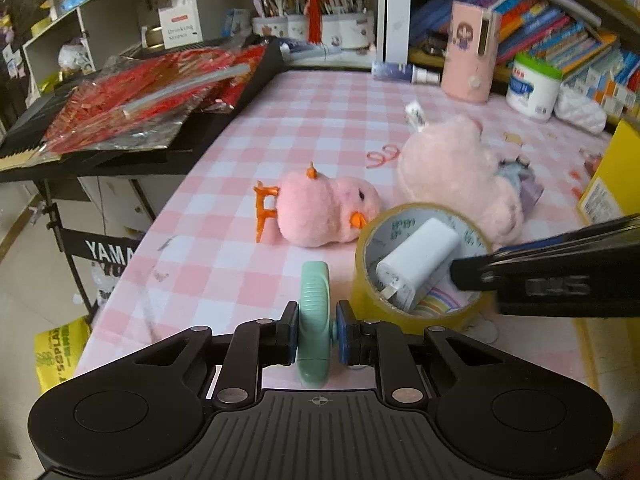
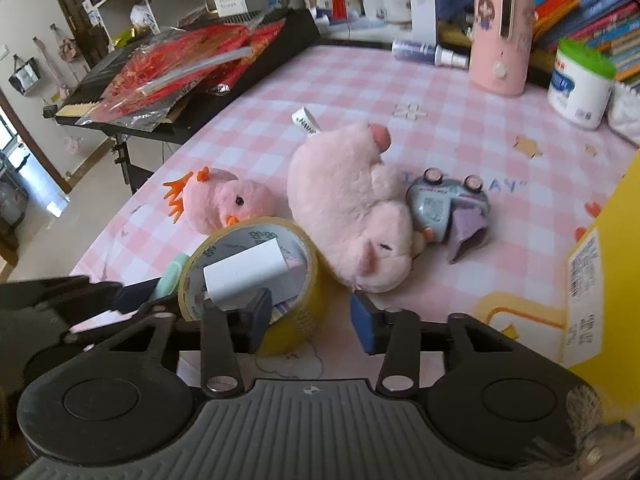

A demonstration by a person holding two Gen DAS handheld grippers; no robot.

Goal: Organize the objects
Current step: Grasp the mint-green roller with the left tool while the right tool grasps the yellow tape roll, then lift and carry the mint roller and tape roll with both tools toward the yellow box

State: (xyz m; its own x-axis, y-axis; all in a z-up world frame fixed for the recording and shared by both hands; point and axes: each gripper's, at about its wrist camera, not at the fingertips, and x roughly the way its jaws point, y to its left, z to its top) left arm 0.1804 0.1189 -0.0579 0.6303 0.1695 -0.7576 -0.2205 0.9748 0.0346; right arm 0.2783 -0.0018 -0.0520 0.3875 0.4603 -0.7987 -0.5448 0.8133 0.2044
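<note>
A: State the cloth [image 1: 312, 120] pattern.
B: Pink-and-white check.
A: The plush toys?
B: Chick [image 1: 326, 210]: pink with orange beak and feet. Pig [image 2: 352, 204]: pale pink.
A: Tape [image 2: 292, 320]?
B: Yellow roll; the charger [image 1: 416, 260] inside it is white.
A: Item between the blue pads [image 1: 343, 338]?
B: Mint green disc [image 1: 314, 320].
A: Jar [image 1: 532, 88]?
B: White with green lid.

Black keyboard [image 1: 248, 92] under red foil packets [image 1: 152, 92] left of the table; books [image 2: 580, 4] shelved behind; pen cups [image 1: 316, 26] alongside

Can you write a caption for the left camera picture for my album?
Left gripper pinches a green case beside a tape roll holding a white charger.
</note>
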